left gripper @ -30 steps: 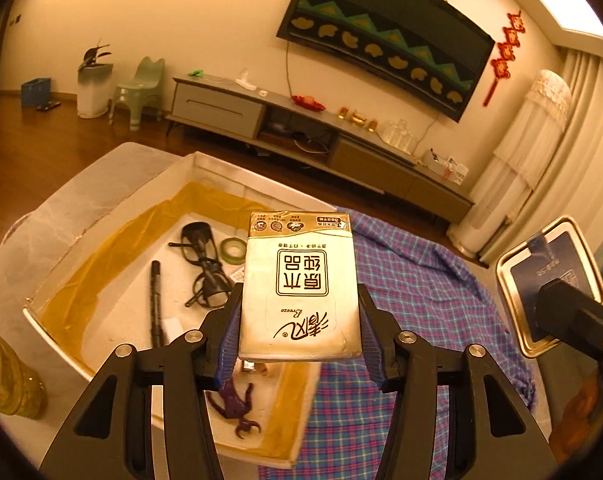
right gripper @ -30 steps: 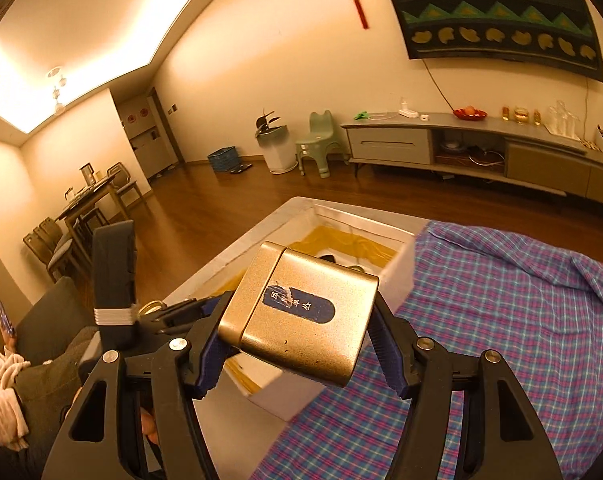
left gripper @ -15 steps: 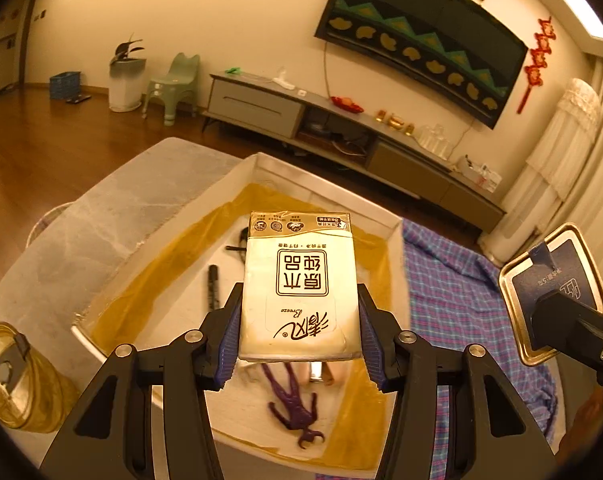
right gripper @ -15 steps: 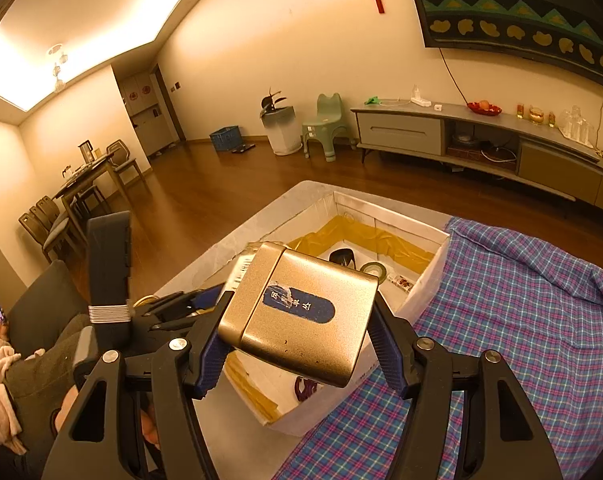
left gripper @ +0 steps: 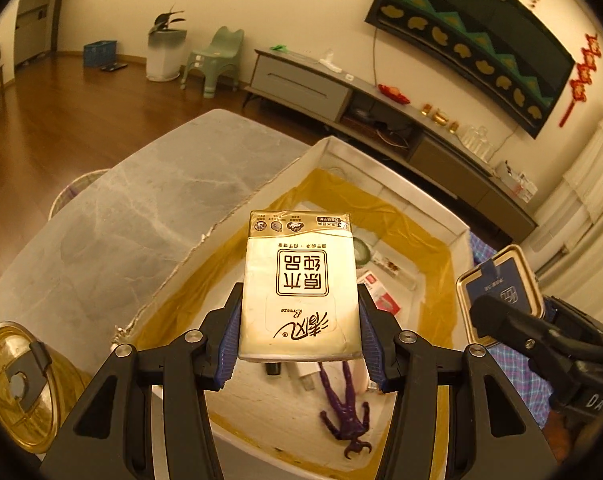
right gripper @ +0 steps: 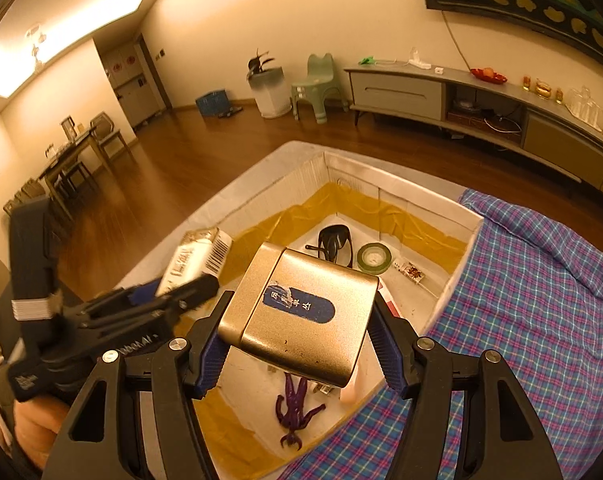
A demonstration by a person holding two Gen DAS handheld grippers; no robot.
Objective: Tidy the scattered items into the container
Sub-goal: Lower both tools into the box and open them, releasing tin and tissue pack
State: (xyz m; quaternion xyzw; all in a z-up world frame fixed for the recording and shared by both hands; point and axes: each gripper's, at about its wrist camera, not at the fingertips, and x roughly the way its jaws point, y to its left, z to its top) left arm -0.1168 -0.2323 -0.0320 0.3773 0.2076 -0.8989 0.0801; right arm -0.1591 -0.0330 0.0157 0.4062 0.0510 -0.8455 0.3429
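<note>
Grippers over box (left gripper: 385, 184), both loaded.
Left gripper (left gripper: 299, 344) clamped on tissue pack (left gripper: 299, 284), held above box floor near left wall. Right gripper (right gripper: 297, 344) clamped on gold tin (right gripper: 297, 316), above box near end. Inside box: purple figure (right gripper: 295, 412), glasses (right gripper: 335, 240), tape roll (right gripper: 374, 257).

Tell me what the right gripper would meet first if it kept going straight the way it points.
Probably the white floor of the box, near the purple figure. The right gripper carries the gold tin over that spot; depth is uncertain.
</note>
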